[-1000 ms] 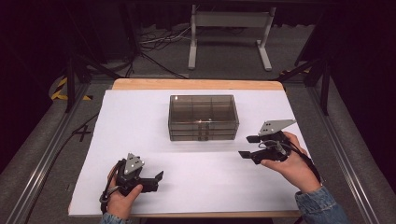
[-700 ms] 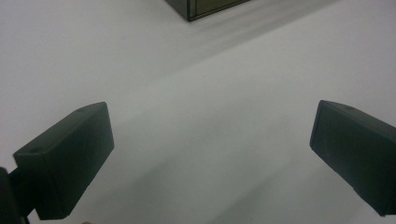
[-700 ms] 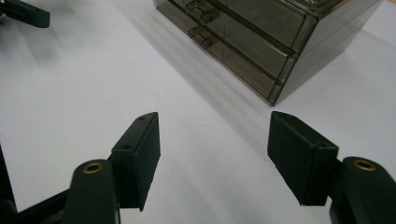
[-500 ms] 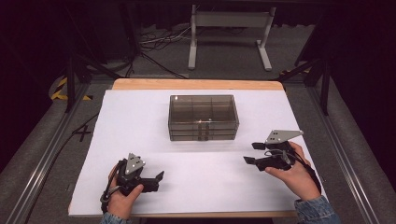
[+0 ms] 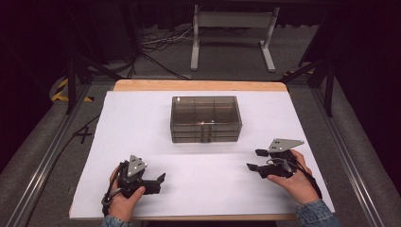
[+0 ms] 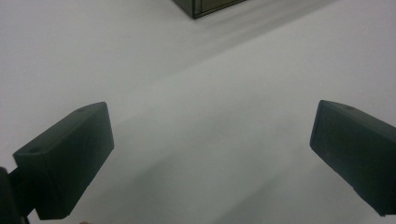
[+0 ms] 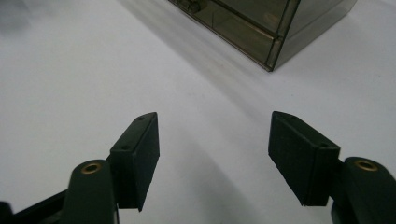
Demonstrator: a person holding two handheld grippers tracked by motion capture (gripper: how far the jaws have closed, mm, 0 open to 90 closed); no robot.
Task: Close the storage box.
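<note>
One drawer box (image 5: 205, 119) — two grippers, left gripper (image 5: 157, 182) and right gripper (image 5: 256, 160), both released.

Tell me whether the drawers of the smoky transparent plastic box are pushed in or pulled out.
Pushed in: the drawer fronts of the smoky transparent plastic box sit flush with its front face; none protrudes.

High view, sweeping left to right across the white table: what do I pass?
Left black two-jaw tool → smoky transparent plastic drawer box → right black two-jaw tool, all on the white table surface.

Glossy smoked-plastic drawer box (image 5: 205, 118) (translucent), matt white table cover (image 5: 142, 123), wooden table edge (image 5: 198, 85)
</note>
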